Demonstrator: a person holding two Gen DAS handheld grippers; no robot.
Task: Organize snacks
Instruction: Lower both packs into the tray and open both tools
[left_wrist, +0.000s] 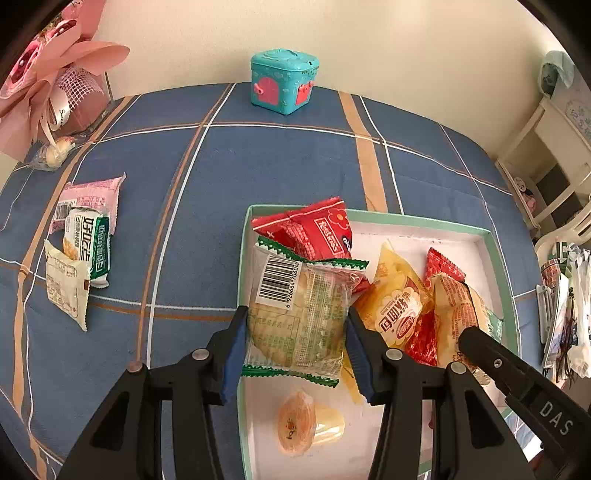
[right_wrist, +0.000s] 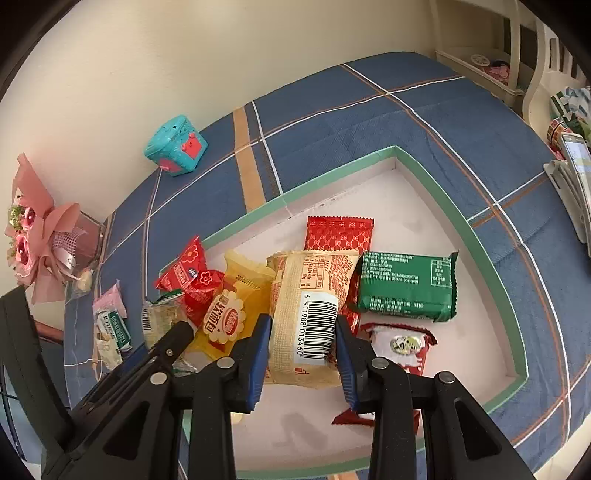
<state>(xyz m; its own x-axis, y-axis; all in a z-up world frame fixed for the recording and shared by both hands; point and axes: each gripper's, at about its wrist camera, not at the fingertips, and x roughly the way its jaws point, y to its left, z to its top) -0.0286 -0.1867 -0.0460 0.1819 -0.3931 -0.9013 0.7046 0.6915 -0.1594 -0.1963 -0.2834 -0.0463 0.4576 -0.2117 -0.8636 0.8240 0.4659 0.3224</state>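
Left to right: a small pile of sorted packets (left_wrist: 79, 251) lies on the blue plaid bed at nine o'clock. The left claw (left_wrist: 295, 332) pinches a green-edged clear pastry packet (left_wrist: 301, 314) over the tray's (left_wrist: 496, 266) rim, seemingly to carry it there. The right claw (right_wrist: 301, 339) clamps a beige barcoded packet (right_wrist: 314, 314) inside the tray, likely next.

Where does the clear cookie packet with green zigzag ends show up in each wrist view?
Left wrist: the clear cookie packet fills lower centre, clamped between the left gripper's blue pads, over the tray's left rim.
Right wrist: the same packet sits small at lower left, half hidden behind the other gripper's black finger.
Shared landmark: the teal toy box by the wall, and the green-rimmed tray.
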